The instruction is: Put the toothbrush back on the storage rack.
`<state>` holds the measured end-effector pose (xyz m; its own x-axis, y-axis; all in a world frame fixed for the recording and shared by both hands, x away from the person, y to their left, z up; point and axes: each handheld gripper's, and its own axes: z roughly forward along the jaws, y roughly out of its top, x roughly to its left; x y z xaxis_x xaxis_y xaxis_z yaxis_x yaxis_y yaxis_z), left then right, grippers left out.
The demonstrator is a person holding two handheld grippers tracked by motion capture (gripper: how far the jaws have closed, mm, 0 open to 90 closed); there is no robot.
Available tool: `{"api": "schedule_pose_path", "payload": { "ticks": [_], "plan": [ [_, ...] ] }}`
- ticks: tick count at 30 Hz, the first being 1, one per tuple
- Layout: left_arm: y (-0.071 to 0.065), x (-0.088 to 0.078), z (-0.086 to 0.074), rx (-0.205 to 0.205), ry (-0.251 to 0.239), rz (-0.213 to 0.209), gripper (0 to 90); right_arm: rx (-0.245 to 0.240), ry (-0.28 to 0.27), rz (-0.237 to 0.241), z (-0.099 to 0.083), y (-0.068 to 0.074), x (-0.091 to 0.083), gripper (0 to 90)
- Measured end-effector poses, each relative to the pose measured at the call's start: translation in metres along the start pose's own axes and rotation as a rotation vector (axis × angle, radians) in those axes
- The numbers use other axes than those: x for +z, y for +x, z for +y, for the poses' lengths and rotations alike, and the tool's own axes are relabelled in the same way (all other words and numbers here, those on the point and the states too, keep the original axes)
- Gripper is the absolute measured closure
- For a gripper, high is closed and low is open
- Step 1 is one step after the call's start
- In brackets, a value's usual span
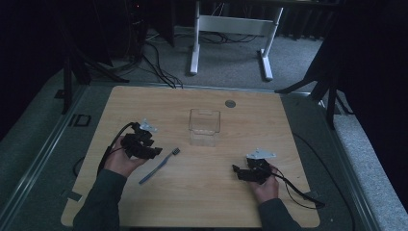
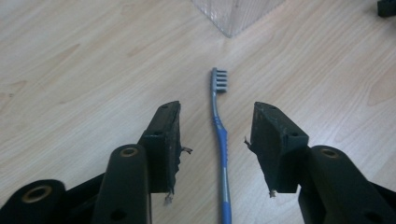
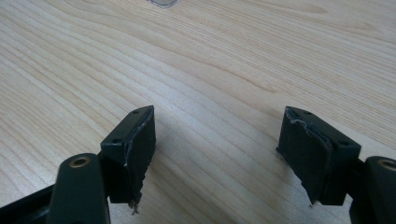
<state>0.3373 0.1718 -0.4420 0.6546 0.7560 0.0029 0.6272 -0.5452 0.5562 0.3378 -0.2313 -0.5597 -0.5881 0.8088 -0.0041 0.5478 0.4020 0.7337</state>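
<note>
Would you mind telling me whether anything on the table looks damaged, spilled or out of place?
Nothing is spilled. The pads on the left tool are frayed, with loose shreds hanging off their edges, and the right tool shows similar wear. The toothbrush lies flat and whole; the clear container stands upright.

My high view is dim and underexposed; the table [image 1: 192,192] reads muted, with near-black upper corners and soft, grainy detail; both gripper views are far brighter and evenly lit, with faint shadows under the jaws; the nearest lower edges blur slightly; no glare.
</note>
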Motion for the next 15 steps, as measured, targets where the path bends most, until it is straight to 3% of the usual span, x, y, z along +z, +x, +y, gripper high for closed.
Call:
{"api": "schedule_pose_path", "payload": {
  "ticks": [11,15],
  "plan": [
    [-0.005,0.009,0.004,0.031,0.041,-0.020,57.0,0.000,-0.001,0.000,0.000,0.000,0.000,27.0],
    [-0.009,0.015,0.006,0.053,0.074,-0.008,57.4,0.001,0.000,0.000,0.000,0.000,0.000,27.1]
  ]
}}
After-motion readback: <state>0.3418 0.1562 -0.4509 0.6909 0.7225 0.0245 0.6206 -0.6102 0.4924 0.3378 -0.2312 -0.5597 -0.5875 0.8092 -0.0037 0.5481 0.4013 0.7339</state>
